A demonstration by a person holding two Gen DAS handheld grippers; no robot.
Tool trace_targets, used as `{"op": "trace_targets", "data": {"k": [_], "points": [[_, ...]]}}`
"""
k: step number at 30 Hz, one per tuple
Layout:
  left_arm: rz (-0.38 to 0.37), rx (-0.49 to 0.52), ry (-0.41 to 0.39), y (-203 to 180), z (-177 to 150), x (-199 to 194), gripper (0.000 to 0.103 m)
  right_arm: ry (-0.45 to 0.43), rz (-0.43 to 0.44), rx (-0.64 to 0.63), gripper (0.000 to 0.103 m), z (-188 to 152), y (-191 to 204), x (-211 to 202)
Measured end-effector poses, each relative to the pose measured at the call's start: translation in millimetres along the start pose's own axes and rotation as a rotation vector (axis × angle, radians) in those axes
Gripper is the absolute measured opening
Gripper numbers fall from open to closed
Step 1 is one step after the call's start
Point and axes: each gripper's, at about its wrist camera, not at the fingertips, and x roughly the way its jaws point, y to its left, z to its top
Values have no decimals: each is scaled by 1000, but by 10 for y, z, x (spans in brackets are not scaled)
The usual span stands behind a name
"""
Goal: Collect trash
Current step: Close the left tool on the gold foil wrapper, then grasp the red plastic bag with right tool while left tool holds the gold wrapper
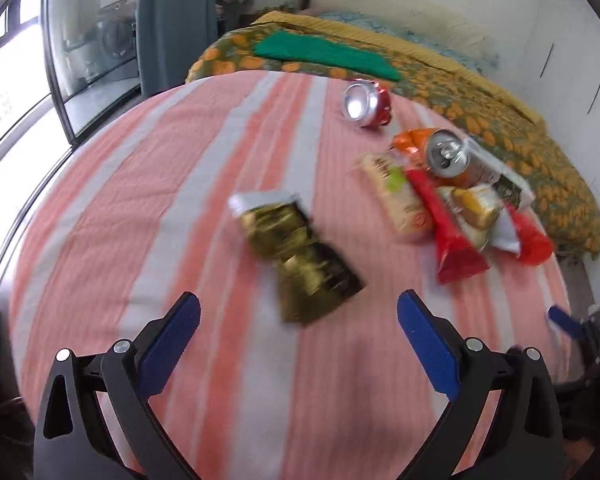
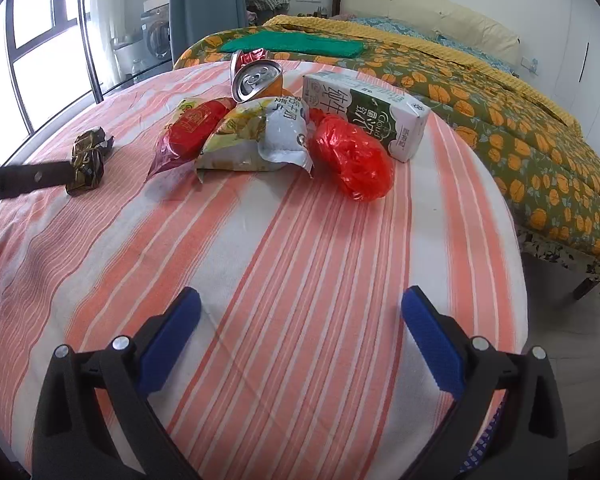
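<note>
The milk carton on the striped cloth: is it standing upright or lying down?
Lying down. The milk carton rests on a long side on the cloth, its print running sideways.

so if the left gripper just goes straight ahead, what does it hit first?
Most likely the gold wrapper, lying straight ahead of the open left gripper on the striped cloth. Depth is unclear: it may be over it already.

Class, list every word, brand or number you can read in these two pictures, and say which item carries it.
"纯牛奶", large characters on the milk carton.
Smaller print on the carton: too small to read.
Print on the yellow snack bag: too crumpled to read.
Gold wrapper, cans and red packets: blurred, nothing legible.
</note>
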Motion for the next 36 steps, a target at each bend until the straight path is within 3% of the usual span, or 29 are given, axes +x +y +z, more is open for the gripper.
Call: {"op": "trace_targets", "data": {"k": [4, 7, 9, 11, 14, 20, 22, 23, 25, 30, 36], "points": [[70, -50, 26, -39, 185, 299, 97, 8, 13, 14, 97, 3, -26, 9], [78, -74, 48, 4, 201, 395, 97, 9, 14, 19, 97, 0, -30, 6], [86, -38, 44, 6, 186, 381, 84, 9, 12, 20, 97, 0, -27, 5], [83, 25, 35, -14, 155, 338, 46, 9, 13, 21, 97, 0, -27, 4], [26, 64, 49, -5, 72, 223, 42, 10, 15, 24, 97, 3, -35, 6], [-132, 192, 96, -185, -266, -96, 44, 12, 19, 31, 97, 0, -42, 4], [-127, 214, 91, -260, -359, -113, 49, 12, 20, 33, 97, -2, -51, 5], [-118, 218, 87, -285, -393, -96, 59, 12, 19, 37, 97, -5, -55, 0], [-92, 213, 77, -305, -441, -56, 68, 12, 21, 48, 97, -13, -73, 0], [-54, 225, 27, -343, -491, -18, 74, -8, 119, 112, 97, -25, -245, -55], [-58, 255, 39, -380, -494, 10, 86, -22, 122, 115, 97, 370, -560, -123]]}}
